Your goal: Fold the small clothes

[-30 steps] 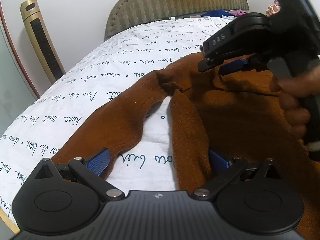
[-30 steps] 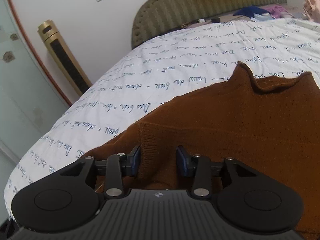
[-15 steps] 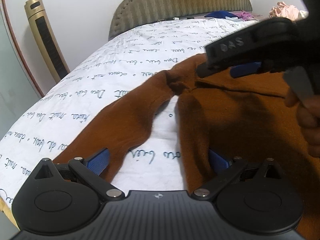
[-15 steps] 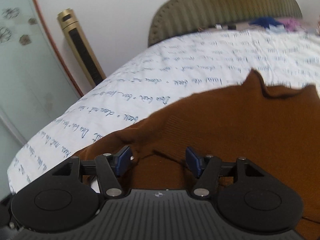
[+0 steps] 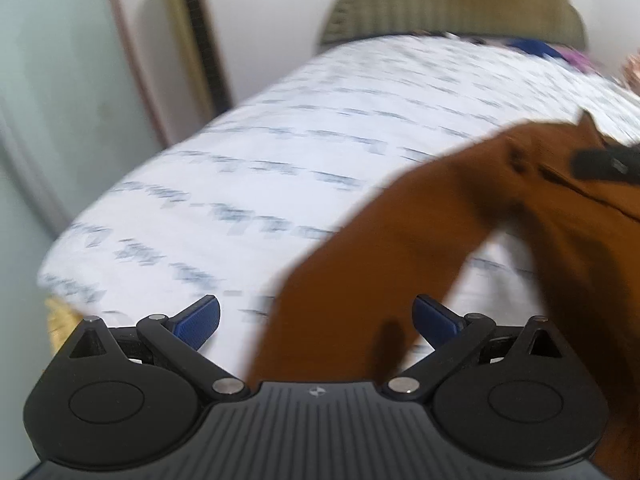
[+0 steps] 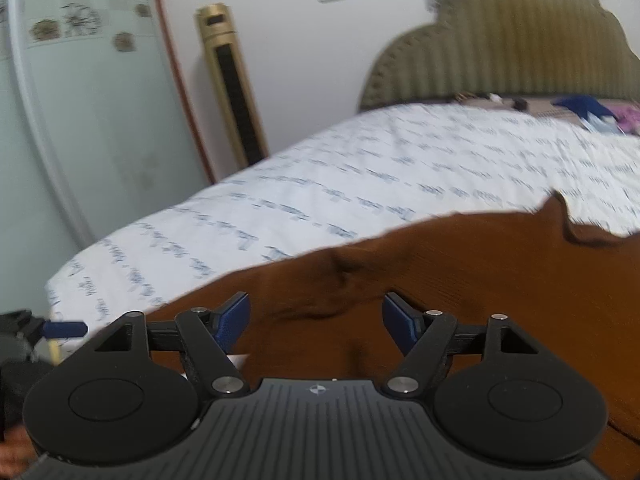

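Note:
A brown knit sweater (image 6: 460, 276) lies on the white bedsheet with blue script (image 6: 360, 168). In the left wrist view its sleeve (image 5: 380, 248) runs from the sweater body down toward my left gripper (image 5: 316, 320), which is open with the sleeve end between its blue pads. This view is blurred. My right gripper (image 6: 316, 320) is open over the sweater near the shoulder, holding nothing. The right gripper's tip also shows in the left wrist view (image 5: 604, 164) at the right edge. The left gripper's blue fingertip (image 6: 66, 329) shows in the right wrist view at the far left.
A padded olive headboard (image 6: 500, 48) stands at the far end of the bed. A gold tower fan (image 6: 230, 80) stands by the wall next to a glass door (image 6: 80, 100). Small clothes (image 6: 592, 110) lie near the headboard. The bed edge (image 5: 56, 280) is close on the left.
My right gripper has opened, letting go of the sweater, and lifted away. My left gripper has swung left along the sleeve toward its end, staying open.

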Demonstrator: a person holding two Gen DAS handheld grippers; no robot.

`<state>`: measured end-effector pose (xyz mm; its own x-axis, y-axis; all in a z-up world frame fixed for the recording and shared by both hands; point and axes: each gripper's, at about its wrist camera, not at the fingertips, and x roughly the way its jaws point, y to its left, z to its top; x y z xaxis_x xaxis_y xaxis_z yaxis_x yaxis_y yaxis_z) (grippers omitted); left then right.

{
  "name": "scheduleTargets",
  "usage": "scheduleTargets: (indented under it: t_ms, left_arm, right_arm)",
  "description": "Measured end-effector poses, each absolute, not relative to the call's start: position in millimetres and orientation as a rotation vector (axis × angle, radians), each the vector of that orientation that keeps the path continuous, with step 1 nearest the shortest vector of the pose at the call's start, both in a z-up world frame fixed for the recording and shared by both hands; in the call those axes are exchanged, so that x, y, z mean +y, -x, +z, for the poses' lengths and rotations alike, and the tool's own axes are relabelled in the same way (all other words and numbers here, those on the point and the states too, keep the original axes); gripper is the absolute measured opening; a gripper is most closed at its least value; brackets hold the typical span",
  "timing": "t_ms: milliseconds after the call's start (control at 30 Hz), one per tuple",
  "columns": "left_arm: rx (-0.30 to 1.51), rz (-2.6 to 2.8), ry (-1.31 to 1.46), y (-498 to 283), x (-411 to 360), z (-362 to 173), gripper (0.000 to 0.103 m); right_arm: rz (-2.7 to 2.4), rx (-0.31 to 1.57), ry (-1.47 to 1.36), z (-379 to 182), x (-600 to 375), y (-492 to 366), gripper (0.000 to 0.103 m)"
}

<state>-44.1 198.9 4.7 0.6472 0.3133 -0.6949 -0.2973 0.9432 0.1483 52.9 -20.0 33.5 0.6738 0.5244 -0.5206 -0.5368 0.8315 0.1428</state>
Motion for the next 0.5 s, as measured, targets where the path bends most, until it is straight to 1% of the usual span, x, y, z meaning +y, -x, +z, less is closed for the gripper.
scheduleTargets:
  t_ms: [100,167,267,500]
  left_arm:
    - [0.791,0.391,-0.092,49,210,2,0.103]
    - [0.798,0.442,-0.191,48,212,-6,0.103]
    - [0.759,0.556,-0.289,52,226,-9,0.103]
    - [0.751,0.763,-0.137,57,309,5,0.103]
  right_arm:
    - [0.658,0.556,0.076,38,0,-41,0.077]
    - [0.700,0.548,0.114,38,14,-33,0.082]
    - [0.742,0.535,0.180,37,32,-21,0.084]
    - [0.777,0.505,0.308,30,58,-1,0.084]
